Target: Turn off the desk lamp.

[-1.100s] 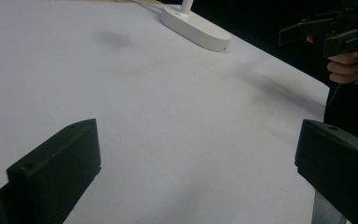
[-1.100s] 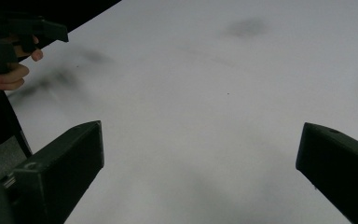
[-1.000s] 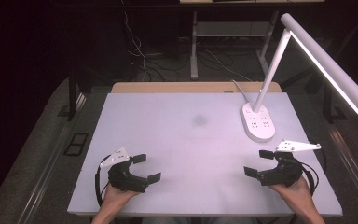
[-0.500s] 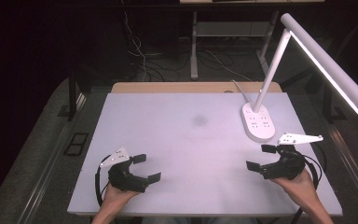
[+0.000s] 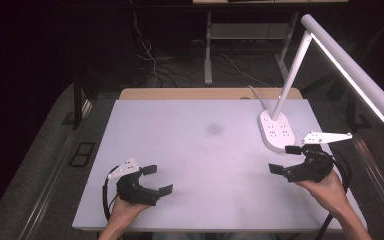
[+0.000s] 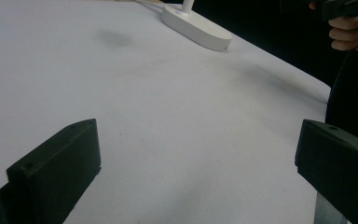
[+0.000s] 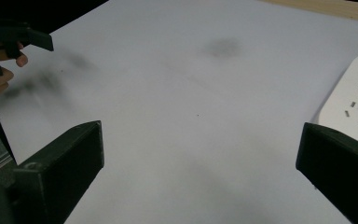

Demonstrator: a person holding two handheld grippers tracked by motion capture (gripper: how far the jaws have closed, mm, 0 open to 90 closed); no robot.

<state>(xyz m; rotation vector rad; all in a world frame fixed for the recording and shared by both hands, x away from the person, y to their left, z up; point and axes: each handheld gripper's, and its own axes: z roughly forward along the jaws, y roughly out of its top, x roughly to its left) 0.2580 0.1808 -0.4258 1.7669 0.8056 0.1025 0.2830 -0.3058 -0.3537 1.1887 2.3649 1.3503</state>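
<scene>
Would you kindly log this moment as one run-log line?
left gripper: open, holds nothing, low over table | right gripper: open, holds nothing, beside lamp base | dark smudge mid-table

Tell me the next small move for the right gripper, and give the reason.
Probably ease the right gripper a little further toward the lamp base. Its jaws stand wide open with nothing between them, and the white base with its sockets lies just off one jaw in the right gripper view, apart from it. The left gripper is open over bare table.
</scene>
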